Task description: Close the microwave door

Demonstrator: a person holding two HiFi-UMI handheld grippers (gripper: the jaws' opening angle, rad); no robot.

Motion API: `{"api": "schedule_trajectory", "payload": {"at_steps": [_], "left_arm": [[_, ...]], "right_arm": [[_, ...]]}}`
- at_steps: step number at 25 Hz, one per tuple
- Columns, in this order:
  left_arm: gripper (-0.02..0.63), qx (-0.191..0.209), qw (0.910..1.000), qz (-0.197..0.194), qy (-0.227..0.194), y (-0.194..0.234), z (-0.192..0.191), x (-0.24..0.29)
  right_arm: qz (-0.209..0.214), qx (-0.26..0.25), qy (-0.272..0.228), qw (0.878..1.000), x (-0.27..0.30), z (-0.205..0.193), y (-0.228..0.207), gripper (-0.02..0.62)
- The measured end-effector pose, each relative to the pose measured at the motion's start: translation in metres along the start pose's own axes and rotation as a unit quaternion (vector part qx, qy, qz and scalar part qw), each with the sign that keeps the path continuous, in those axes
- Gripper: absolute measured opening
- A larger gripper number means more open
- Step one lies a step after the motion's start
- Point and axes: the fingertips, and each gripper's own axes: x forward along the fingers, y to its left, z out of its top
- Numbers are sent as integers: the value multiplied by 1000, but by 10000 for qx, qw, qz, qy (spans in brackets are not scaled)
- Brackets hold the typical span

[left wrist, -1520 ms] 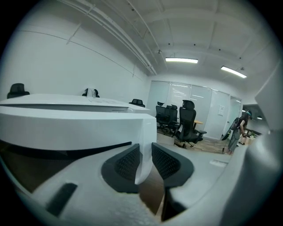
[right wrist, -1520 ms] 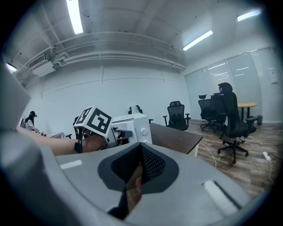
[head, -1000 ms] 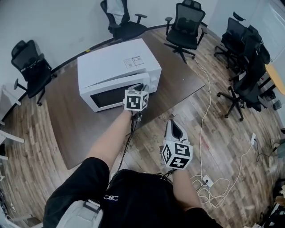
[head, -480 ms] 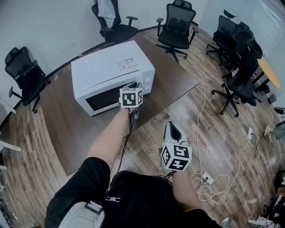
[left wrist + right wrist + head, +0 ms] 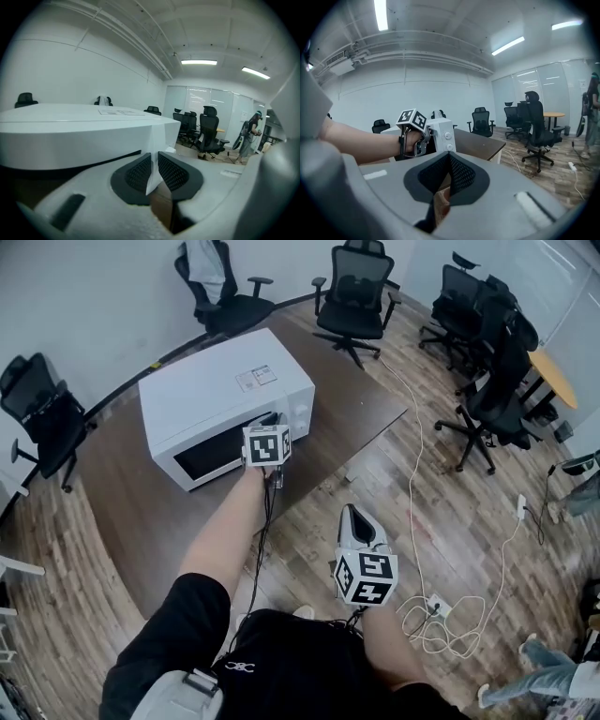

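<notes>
The print on the small pale label (image 5: 256,378) atop the white box-shaped microwave (image 5: 202,399) is too small to read. The left tool (image 5: 154,172), whose jaws have just been closing, pinches a thin white edge (image 5: 153,159). Whether that is the door's rim or the casing's corner cannot be told, as the tool's grey body cuts off all below. From the head view its marker cube (image 5: 266,444) hides the jaws and the right end of the dark-windowed microwave door (image 5: 208,456).
</notes>
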Motion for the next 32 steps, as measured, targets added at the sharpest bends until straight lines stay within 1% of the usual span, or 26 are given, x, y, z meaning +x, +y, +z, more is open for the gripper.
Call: {"api": "schedule_trajectory", "payload": {"at_steps": [2,4,6,7,9,11,13,20,27,32], "left_arm": [[63,-29,10000,26,62,3,2,-1],[57,120,9999,56,68,3,3,-2],[29,128,9999,57,43,2,2,-5],[11,50,10000,4,15,1,2,-7],[11,-33,9998,-153,-90,-3,2,-15],[11,111,9995,-262,-145,-8,1,-24],[11,252,9989,-383,-97,-16,-5,-37],[12,420,9959,-802,-71,-30,-15,-97],[12,765,9917,-1020,-178,-31,-18,-174],[12,708,9884,-1327,-233,-27,-26,-228]], "right_arm": [[4,-18,25,10000,-3,-1,2,9],[-4,-16,35,10000,-3,-1,4,9],[-8,-8,41,10000,-4,-2,7,9],[-6,2,35,10000,-5,-1,9,9],[0,31,16,10000,-6,-1,13,9],[3,52,7,10000,-5,-1,17,9],[17,73,-1,10000,-5,-1,24,9],[67,166,-186,9997,0,14,54,9],[141,186,-327,9992,-1,27,91,9],[189,121,-417,9989,-7,30,118,9]]}}
